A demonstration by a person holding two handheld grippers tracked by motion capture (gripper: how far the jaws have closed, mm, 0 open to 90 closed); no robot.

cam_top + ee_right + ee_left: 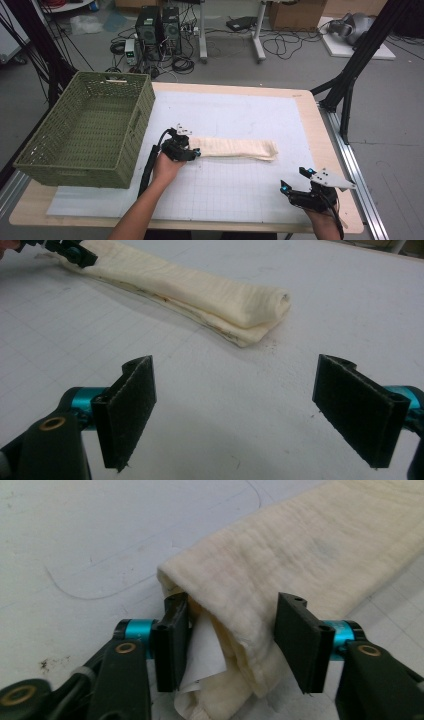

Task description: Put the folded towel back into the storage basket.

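A cream towel (235, 148), folded into a long strip, lies across the middle of the white grid mat (225, 195). My left gripper (192, 149) is at the strip's left end. In the left gripper view the left gripper (230, 610) is open, its jaws straddling the towel's end (280, 565), and a white label (205, 650) sticks out beside the left jaw. My right gripper (295, 180) hovers near the table's front right corner, well apart from the towel. There the right gripper (235, 385) is wide open and holds nothing, with the towel's folded right end (250, 305) ahead of it.
A large green woven basket (75, 165) stands at the table's left side, with nothing inside that I can see. Its right wall is close to my left hand. Black frame legs (350, 75) rise at the right, and computers and cables lie on the floor behind the table.
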